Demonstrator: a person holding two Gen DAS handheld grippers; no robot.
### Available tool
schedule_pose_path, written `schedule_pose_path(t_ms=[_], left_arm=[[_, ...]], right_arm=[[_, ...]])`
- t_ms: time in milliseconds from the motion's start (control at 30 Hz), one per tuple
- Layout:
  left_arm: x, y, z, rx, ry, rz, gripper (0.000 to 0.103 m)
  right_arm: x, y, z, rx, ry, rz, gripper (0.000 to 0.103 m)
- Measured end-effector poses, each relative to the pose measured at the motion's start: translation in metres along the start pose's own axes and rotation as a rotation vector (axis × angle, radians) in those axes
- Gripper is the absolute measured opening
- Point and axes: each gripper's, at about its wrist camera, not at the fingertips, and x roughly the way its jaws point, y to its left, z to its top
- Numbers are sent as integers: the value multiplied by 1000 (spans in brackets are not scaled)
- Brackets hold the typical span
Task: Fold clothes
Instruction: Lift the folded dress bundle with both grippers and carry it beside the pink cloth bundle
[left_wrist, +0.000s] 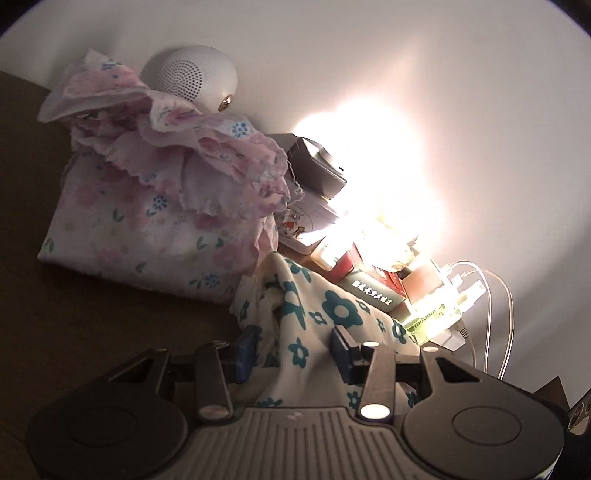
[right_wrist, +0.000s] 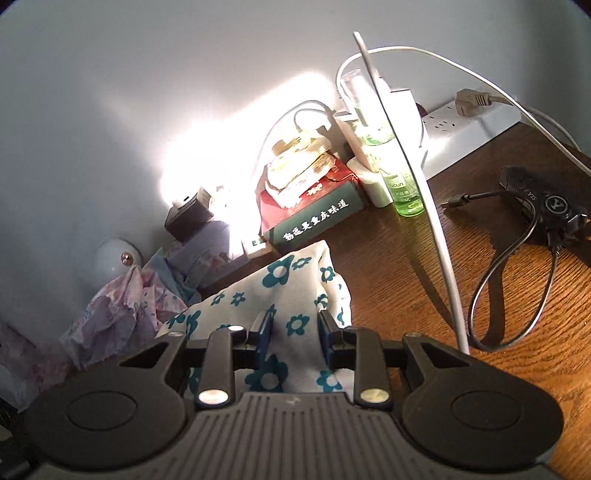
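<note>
The left gripper (left_wrist: 295, 350) and the right gripper (right_wrist: 293, 334) each pinch the white cloth with teal flowers (right_wrist: 291, 295); it hangs over the brown table (right_wrist: 424, 288); behind it sits the pink flowery pile (left_wrist: 155, 206); farther back, boxes (right_wrist: 314, 210).

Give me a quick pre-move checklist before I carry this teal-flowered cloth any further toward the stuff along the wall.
1. Left gripper has the teal-flowered cloth between its fingers: ok.
2. Right gripper has the same cloth between its fingers: ok; how firmly, cannot tell.
3. Cloth lying flat for folding: not ok, bunched between the grippers.
4. Space ahead: not ok, the green box sits right behind the cloth.
5. White cable clear of the right gripper: not ok, it runs close beside it.
6. Pink floral garment out of the way: ok, lying apart.
</note>
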Motion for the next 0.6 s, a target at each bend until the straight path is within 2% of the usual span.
schedule_pose_path(t_ms=[133, 400, 467, 533, 567, 600], left_arm=[[9, 3, 4, 13, -43, 11, 45], [3, 20, 12, 1, -91, 67, 44], [3, 23, 14, -11, -107, 82, 49], [3, 27, 13, -29, -104, 77, 51], [2, 27, 13, -32, -102, 75, 51], [0, 27, 13, -35, -101, 76, 51]], right_arm=[[18, 5, 10, -18, 11, 21, 27], [47, 24, 2, -67, 17, 75, 27], [49, 23, 0, -77, 23, 92, 27], [48, 20, 0, -61, 20, 95, 30], [45, 19, 2, -55, 4, 76, 36], [41, 17, 3, -49, -13, 57, 37]])
